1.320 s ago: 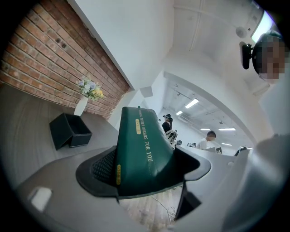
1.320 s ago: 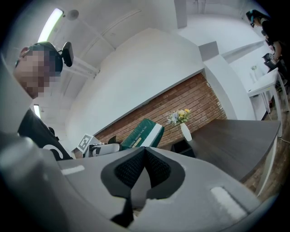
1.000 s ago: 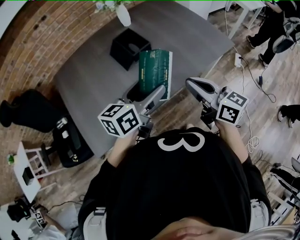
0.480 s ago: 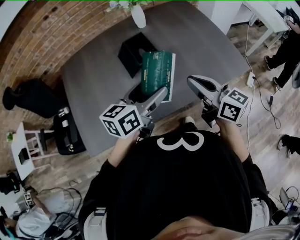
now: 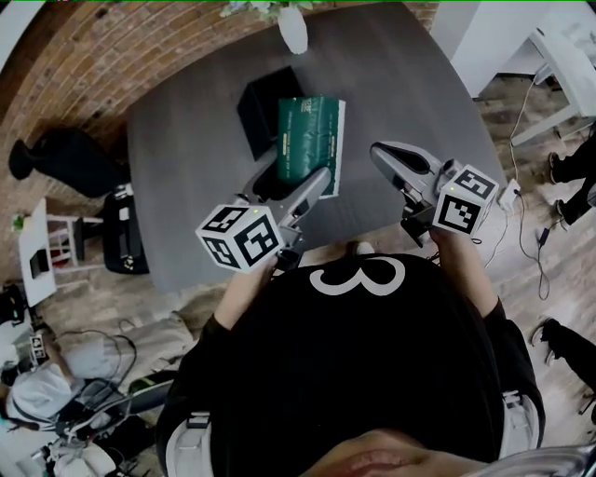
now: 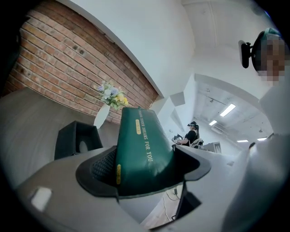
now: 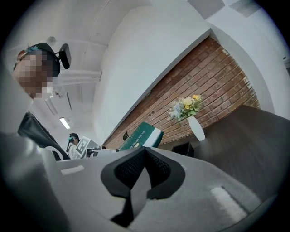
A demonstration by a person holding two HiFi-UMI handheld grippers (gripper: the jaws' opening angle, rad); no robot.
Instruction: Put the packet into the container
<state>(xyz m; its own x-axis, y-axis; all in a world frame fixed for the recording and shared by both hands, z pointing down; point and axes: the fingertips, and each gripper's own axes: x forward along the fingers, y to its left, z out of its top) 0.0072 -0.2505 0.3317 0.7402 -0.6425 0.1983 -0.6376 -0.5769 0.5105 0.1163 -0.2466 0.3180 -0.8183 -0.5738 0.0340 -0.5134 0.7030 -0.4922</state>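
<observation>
A dark green packet (image 5: 310, 142) with gold print stands up out of my left gripper (image 5: 312, 183), whose jaws are shut on its lower end. In the left gripper view the packet (image 6: 140, 149) fills the space between the jaws. The black open-topped container (image 5: 265, 107) sits on the grey table (image 5: 186, 168), just beyond and left of the packet; it also shows as a black box (image 6: 74, 139) in the left gripper view. My right gripper (image 5: 388, 158) hovers to the right, shut and holding nothing. From the right gripper view the packet (image 7: 140, 136) is to the left.
A white vase with flowers (image 5: 291, 26) stands at the table's far edge by the brick wall (image 5: 84, 56). A black chair (image 5: 65, 160) and a small white side table (image 5: 42, 256) are on the left. Cables lie on the wooden floor (image 5: 535, 242) to the right.
The view has shifted, so the table sits more centred under me. Both grippers keep their pose, and the packet stays gripped near the container.
</observation>
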